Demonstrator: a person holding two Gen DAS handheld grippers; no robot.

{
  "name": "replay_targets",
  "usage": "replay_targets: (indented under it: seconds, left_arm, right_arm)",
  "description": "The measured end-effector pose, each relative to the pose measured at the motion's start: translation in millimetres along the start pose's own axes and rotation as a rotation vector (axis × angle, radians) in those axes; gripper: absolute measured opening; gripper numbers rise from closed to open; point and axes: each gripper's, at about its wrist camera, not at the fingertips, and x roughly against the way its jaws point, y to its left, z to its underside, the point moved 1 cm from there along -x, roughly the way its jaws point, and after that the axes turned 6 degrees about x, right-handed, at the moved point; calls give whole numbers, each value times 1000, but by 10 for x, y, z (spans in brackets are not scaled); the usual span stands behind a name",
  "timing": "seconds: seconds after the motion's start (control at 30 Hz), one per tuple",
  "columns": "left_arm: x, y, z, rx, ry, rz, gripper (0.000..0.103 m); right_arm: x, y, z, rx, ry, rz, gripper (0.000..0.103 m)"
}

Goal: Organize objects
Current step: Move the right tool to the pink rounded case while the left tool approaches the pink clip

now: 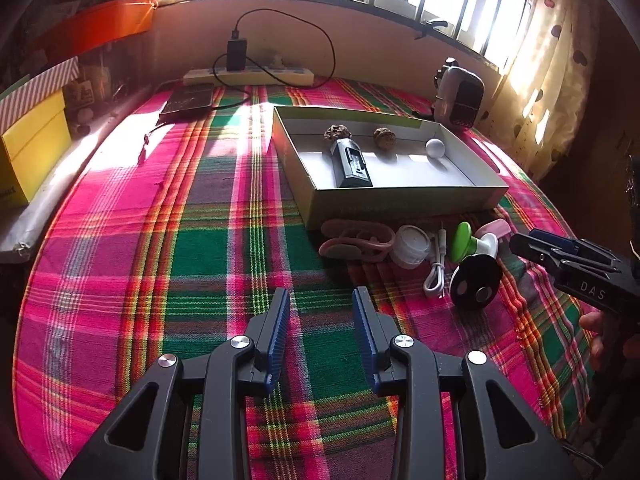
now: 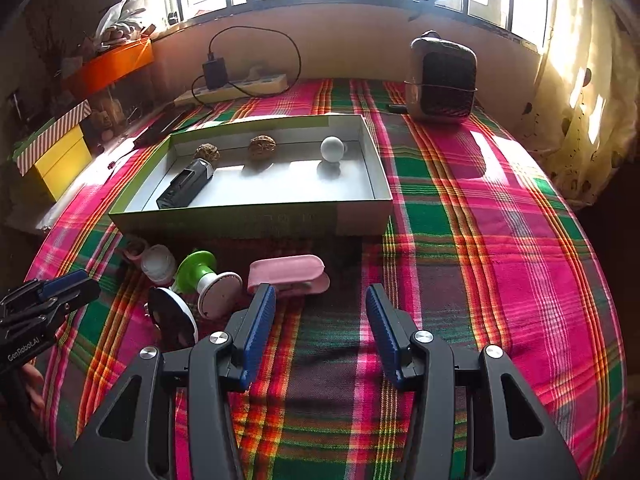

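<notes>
A shallow green-sided cardboard box (image 1: 400, 202) (image 2: 248, 222) lies on the plaid cloth. It holds a black device (image 1: 352, 162) (image 2: 185, 184), two walnuts (image 1: 338, 133) (image 2: 262, 147) and a white ball (image 1: 435, 147) (image 2: 332, 148). In front of the box lie a pink clip (image 2: 288, 274), a green-and-white stand (image 1: 472, 240) (image 2: 204, 276), a white jar (image 1: 410, 246) (image 2: 158, 262), a black round disc (image 1: 476, 282) (image 2: 172, 316), a white cable (image 1: 436, 268) and a pink strap (image 1: 356, 242). My left gripper (image 1: 322, 302) is open and empty. My right gripper (image 2: 316, 298) is open and empty, just short of the pink clip.
A small heater (image 1: 460, 98) (image 2: 442, 80) stands at the back right. A power strip with a charger (image 1: 248, 74) (image 2: 232, 84) lies by the wall. A dark tablet (image 1: 188, 100) lies at the back left. Yellow and orange boxes (image 1: 32, 152) stand on the left.
</notes>
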Motion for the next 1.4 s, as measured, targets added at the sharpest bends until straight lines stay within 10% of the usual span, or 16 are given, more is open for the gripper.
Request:
replay_targets:
  seconds: [1.4]
  left_arm:
    - [-228, -168, -291, -111, 28, 114, 33]
  right_arm:
    - [-317, -249, -74, -27, 73, 103, 62]
